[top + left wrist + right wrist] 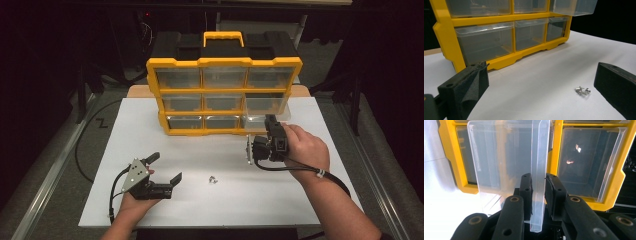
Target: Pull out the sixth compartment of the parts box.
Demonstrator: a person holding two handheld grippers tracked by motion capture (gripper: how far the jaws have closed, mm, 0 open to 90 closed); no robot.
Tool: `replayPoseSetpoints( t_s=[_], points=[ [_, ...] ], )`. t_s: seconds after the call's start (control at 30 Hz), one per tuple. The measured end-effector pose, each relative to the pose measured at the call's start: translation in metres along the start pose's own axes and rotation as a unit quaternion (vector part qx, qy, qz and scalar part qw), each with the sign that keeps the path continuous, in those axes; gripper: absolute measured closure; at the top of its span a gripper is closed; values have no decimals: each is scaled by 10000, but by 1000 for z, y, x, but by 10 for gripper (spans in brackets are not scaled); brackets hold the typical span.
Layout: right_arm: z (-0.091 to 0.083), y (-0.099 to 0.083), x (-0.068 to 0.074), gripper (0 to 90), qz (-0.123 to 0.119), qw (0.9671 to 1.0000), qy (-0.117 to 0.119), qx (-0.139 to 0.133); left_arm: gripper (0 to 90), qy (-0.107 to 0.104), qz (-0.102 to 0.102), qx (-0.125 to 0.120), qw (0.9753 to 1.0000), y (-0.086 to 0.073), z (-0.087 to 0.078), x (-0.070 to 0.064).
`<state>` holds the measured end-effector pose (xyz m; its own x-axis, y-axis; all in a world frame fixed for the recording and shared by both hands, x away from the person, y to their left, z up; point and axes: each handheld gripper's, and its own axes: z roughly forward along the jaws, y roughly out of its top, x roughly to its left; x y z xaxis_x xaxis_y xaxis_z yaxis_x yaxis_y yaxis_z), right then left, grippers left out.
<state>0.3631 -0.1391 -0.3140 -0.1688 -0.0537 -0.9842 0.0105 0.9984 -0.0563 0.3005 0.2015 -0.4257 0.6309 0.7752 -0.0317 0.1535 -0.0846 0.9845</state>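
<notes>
At far left, the left tongs rest low on the white worktop, jaws spread wide w/ nothing between them. Just right of them, a bit fwd, lies a small heap of screws; in the left gripper view the screws sit close to the right-hand jaw, not touching it. Beyond both stands the yellow organizer, 3 rows of clear drawers. Further right, the right tongs are pinched on the front lip of a clear drawer; that drawer, right-hand column, sticks out of its slot toward the person's hand.

Step in hand, as I read it: drawing the drawer open so the screws can go in, approx. early in the job. Next move probably calls for a straight, level pull w/ steady grip so the drawer doesn't tip or jam, then the left tongs closing on the screws, which are tiny and may scatter.
</notes>
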Motion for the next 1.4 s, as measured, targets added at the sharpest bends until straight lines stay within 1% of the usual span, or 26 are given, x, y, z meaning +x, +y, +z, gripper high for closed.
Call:
replayPoseSetpoints(
  t_s=[0.03, 0.07, 0.2, 0.23, 0.27, 0.3, 0.33, 0.37, 0.47, 0.5, 0.57, 0.6, 0.63, 0.7, 0.8, 0.87, 0.9, 0.97, 1.0, 1.03, 1.1, 1.17, 1.2, 1.3, 1.33, 1.4],
  points=[
    [0, 0, 0, 786, -3, 10000, -1, -2, 5, -1, 3, 2, 10000, 0, 0, 0],
    [0, 0, 1, 784, 61, 10000, 1, 14, 5, -4, 3, 0, 10000, 0, 0, 0],
    [0, 0, 2, 774, 83, 10000, -1, 8, 5, -10, 10, 1, 10000, 0, 0, 0],
    [1, 0, 1, 752, 62, 10000, 4, -14, 5, -3, -2, -9, 10000, 0, 0, 0],
    [1, 0, 1, 752, 62, 10000, 4, -14, 5, -3, -2, -9, 10000, 0, 0, 0],
    [1, 0, 1, 695, 81, 10000, 31, 11, 5, 2, -3, -8, 10000, 0, 0, 0],
    [1, 0, 1, 670, 147, 9999, 42, 2, 5, -1, -3, -9, 10000, 0, -1, 0],
    [1, 0, 1, 670, 147, 9999, 42, 2, 5, -1, -3, -9, 10000, 0, -1, 0],
    [1, -2, 3, 630, 205, 9997, 52, -76, 5, -1, 0, -9, 10000, 0, -1, 0],
    [1, -2, 4, 618, 270, 9996, 81, -48, 5, 0, -3, -9, 10000, 0, -1, 0],
    [0, -2, 3, 606, 213, 9997, 67, -88, 5, -6, 7, -2, 10000, 0, -1, 0],
    [-1, -2, 5, 598, 295, 9995, 103, -53, 5, -10, 12, 2, 10000, 0, -1, 0],
    [-2, -2, 5, 593, 268, 9996, 51, -111, 5, -9, 14, 5, 10000, 0, -1, 0],
    [-3, -2, 6, 588, 276, 9995, 97, -115, 5, -7, 12, 2, 10000, 0, -1, 0],
    [-5, -2, 7, 568, 298, 9994, 73, -149, 5, -3, 11, 3, 10000, 0, -1, 0],
    [-7, -2, 9, 557, 325, 9993, 70, -180, 5, -5, 4, 0, 10000, 0, 0, 0],
    [-8, -2, 11, 551, 384, 9991, 97, -157, 5, -5, 7, 3, 10000, 0, 0, 0],
    [-9, -1, 12, 536, 312, 9993, 82, -184, 5, -6, 7, 3, 10000, 0, 0, 0],
    [-10, -2, 14, 534, 392, 9990, 95, -185, 5, -9, 5, 1, 10000, 0, 0, 0],
    [-11, -1, 15, 530, 341, 9992, 78, -201, 5, -9, 5, 1, 10000, 0, 0, 0],
    [-12, -1, 17, 523, 389, 9990, 77, -222, 5, -9, 3, 2, 10000, 0, 0, 0],
    [-13, -1, 18, 520, 380, 9990, 74, -240, 5, -11, 4, 5, 10000, 0, 0, 0],
    [-13, -1, 19, 518, 321, 9991, 42, -274, 5, -12, 2, 2, 10000, 0, 0, 0],
    [-16, 0, 24, 509, 357, 9989, 74, -282, 5, -15, 0, 2, 10000, 0, 0, 0],
    [-16, 0, 25, 505, 328, 9989, 57, -322, 5, -15, 0, 2, 10000, 0, 0, 0],
    [-17, 1, 27, 502, 345, 9989, 88, -288, 5, -15, 1, 4, 10000, 0, 0, 0]
  ],
)
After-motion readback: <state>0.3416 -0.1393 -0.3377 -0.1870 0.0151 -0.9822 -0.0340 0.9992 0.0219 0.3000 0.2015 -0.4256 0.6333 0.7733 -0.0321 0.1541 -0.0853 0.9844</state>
